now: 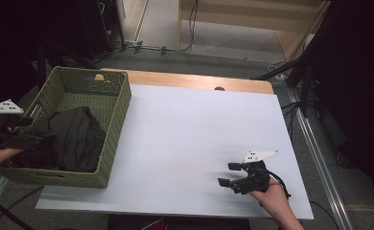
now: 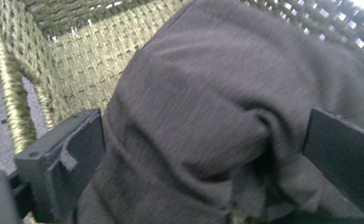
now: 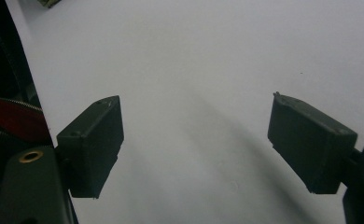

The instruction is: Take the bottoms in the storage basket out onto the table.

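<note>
A dark grey cloth (image 1: 77, 136) lies bunched inside a green woven basket (image 1: 115, 120) at the table's left end. My left gripper (image 1: 46, 139) reaches into the basket from the left, at the cloth's near side. In the left gripper view the cloth (image 2: 208, 102) bulges between the widely spread jaws of the left gripper (image 2: 203, 140), with the basket wall (image 2: 68, 60) behind; the jaws stand open and do not pinch it. My right gripper (image 1: 226, 174) rests low over the white tabletop (image 1: 190, 129) near the front right. The right gripper (image 3: 194, 126) is open with nothing between its jaws.
A wooden strip (image 1: 199, 80) runs along the table's far edge. Cables and stand legs (image 1: 295, 76) cross the floor behind and to the right. A red item with a zipper (image 3: 7, 116) lies below the table's edge in the right gripper view.
</note>
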Demonstrator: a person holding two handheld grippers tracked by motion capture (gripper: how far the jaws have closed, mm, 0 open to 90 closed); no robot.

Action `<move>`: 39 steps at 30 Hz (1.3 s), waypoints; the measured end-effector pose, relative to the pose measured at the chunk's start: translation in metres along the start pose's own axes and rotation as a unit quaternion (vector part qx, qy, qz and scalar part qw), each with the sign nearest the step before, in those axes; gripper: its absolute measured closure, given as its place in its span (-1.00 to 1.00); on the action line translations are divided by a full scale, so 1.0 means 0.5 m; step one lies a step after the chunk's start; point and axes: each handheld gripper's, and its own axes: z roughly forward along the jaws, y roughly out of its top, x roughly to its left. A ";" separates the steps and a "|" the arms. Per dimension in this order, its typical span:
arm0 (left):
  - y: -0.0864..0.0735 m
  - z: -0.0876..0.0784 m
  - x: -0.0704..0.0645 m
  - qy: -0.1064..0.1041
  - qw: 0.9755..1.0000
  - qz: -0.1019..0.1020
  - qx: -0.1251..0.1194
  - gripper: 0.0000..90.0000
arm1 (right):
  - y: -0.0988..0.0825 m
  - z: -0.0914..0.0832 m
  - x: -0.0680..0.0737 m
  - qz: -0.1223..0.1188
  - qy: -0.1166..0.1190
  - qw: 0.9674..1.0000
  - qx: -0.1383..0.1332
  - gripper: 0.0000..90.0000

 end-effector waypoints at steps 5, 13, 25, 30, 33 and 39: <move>-0.011 -0.001 0.008 0.005 1.000 0.015 -0.002 -0.86 | 0.000 0.000 -0.001 0.003 0.000 1.000 -0.001 -0.62; -0.029 0.008 0.020 0.026 0.999 0.026 0.023 -0.69 | 0.000 0.001 -0.001 0.004 0.002 1.000 0.000 -0.62; 0.042 0.085 -0.009 -0.003 0.998 0.055 0.042 -0.81 | 0.000 0.001 -0.001 0.005 0.004 1.000 -0.001 -0.63; 0.050 0.116 -0.003 0.010 0.997 0.047 0.053 -0.95 | 0.000 0.000 0.000 0.002 0.005 1.000 -0.002 -0.63; 0.045 0.126 0.008 0.013 0.998 0.030 0.056 -1.00 | -0.001 -0.001 0.001 0.003 0.006 1.000 -0.002 -0.63; 0.028 0.140 0.018 0.012 0.999 0.016 0.040 -1.00 | 0.000 0.000 0.001 0.003 0.008 1.000 -0.002 -0.62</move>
